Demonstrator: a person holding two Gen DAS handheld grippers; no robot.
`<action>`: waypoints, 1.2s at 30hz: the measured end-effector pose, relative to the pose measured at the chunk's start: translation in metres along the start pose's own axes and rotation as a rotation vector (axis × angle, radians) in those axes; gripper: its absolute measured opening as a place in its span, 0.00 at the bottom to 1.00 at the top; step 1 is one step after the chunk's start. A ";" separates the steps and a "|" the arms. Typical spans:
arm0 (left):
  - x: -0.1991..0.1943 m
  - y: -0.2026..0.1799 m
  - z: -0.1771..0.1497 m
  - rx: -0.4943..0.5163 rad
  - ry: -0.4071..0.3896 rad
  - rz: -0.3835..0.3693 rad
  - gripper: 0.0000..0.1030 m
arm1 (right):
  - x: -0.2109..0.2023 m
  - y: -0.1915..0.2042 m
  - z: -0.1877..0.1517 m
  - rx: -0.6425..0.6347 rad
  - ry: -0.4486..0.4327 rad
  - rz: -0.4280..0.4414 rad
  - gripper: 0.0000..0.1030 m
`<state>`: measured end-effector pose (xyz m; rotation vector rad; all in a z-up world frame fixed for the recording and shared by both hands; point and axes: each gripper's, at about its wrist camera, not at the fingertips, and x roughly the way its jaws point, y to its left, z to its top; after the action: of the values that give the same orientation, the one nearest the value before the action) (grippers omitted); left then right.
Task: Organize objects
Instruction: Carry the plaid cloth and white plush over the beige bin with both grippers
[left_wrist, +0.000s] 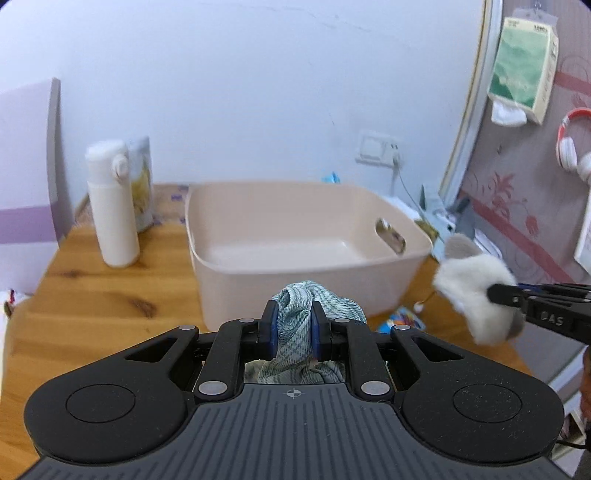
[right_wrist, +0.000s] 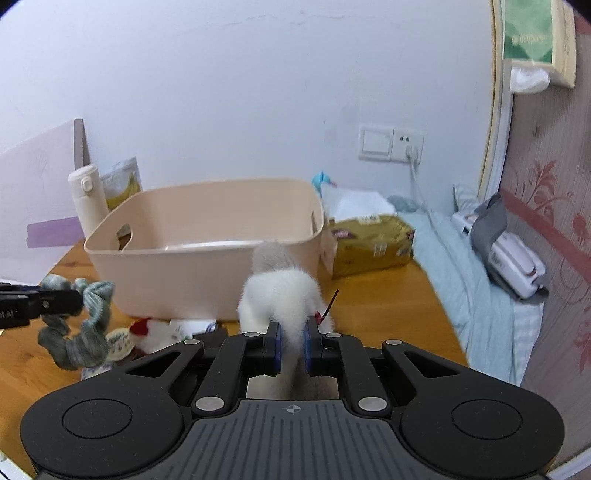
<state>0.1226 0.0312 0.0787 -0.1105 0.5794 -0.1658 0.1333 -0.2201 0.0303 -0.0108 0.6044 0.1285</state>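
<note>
The left gripper is clamped on a blue-green scrunchie pinched between its pads, held above the wooden table just before the beige bin. The right gripper grips a white fluffy toy likewise, near the bin's front wall.

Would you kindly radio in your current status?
Left gripper shut on green scrunchie. Right gripper shut on white fluffy item. Beige bin ahead, nothing blocking.
</note>
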 end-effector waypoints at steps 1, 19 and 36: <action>-0.001 0.001 0.004 -0.001 -0.012 0.005 0.16 | -0.002 -0.002 0.005 0.000 -0.014 -0.005 0.11; 0.031 0.013 0.072 0.009 -0.131 0.074 0.16 | 0.007 -0.010 0.063 0.015 -0.142 -0.020 0.11; 0.122 0.015 0.067 -0.015 0.023 0.091 0.16 | 0.082 0.026 0.091 -0.083 -0.081 0.023 0.11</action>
<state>0.2621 0.0270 0.0665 -0.0967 0.6075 -0.0744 0.2486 -0.1801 0.0588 -0.0791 0.5184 0.1756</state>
